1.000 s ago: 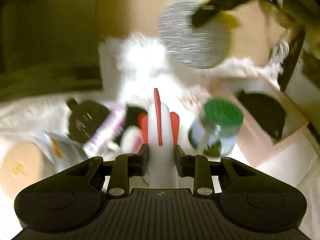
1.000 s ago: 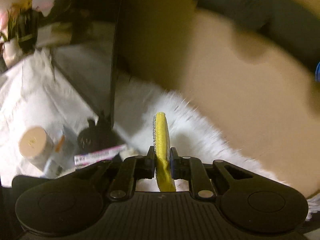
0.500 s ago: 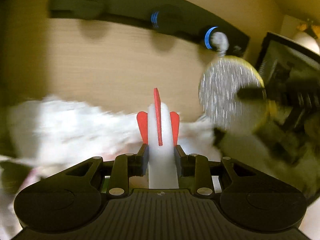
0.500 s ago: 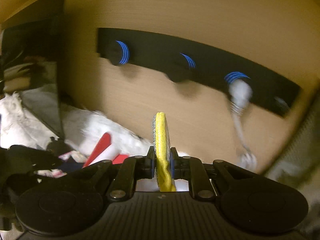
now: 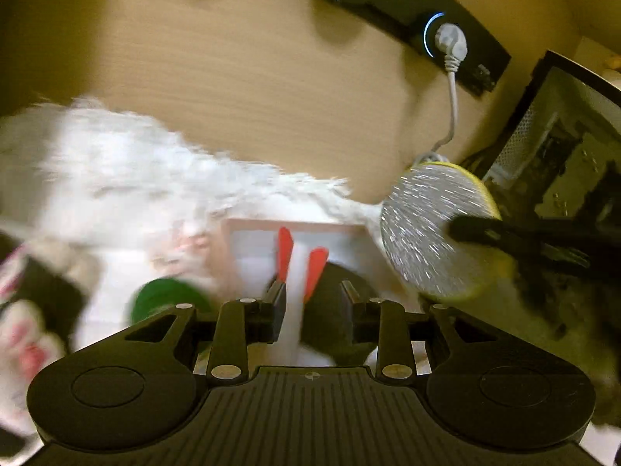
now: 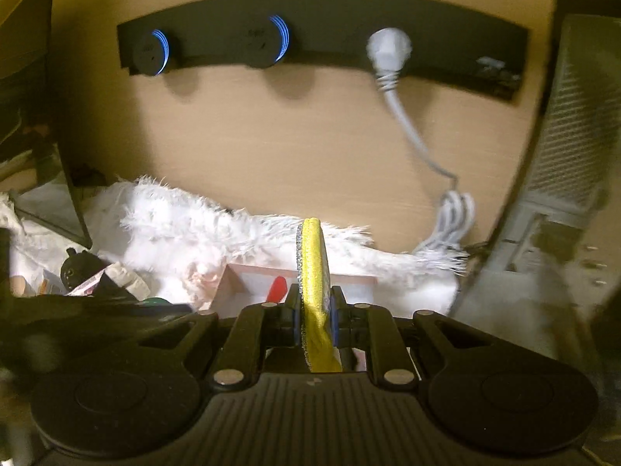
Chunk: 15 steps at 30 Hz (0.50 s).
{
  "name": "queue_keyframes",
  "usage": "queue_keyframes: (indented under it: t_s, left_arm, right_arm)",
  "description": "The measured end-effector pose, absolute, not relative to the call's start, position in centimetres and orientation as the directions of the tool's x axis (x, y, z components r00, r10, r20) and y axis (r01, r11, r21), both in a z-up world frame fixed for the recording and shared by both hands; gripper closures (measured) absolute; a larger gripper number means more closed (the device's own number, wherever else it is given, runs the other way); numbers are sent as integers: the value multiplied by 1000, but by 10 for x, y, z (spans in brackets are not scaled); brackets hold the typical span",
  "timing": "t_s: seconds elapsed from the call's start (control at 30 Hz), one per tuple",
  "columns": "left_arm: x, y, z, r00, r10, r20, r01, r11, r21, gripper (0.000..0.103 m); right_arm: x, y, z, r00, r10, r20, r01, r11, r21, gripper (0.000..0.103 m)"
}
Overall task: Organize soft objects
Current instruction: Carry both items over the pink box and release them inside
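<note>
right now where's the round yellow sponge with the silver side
The sponge is clamped edge-on in the right gripper, above the open box by the white fluffy rug. In the left wrist view it shows at right, below the plugged-in cable.

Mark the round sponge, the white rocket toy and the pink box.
round sponge (image 6: 313,268): right wrist view, yellow edge above the pads.
white rocket toy (image 5: 297,272): left wrist view, white body between the red fins.
pink box (image 5: 295,225): left wrist view, far rim.
</note>
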<state>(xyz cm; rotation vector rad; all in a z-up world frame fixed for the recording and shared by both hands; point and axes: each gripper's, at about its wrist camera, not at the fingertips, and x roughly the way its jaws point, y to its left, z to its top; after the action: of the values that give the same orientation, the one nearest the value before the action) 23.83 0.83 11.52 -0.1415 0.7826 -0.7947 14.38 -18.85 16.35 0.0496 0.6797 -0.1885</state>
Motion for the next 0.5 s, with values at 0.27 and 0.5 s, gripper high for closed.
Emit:
queue_keyframes:
  t_s: [0.27, 0.5]
  left_arm:
    - [214, 114, 94, 582, -460, -670, 405, 879, -252, 70]
    - [209, 174, 75, 615, -332, -715, 236, 943, -235, 70]
  right_arm:
    - [190, -131, 70, 669, -285, -687, 45, 938, -345, 89]
    - [205, -120, 44, 614, -138, -777, -25, 981, -193, 72]
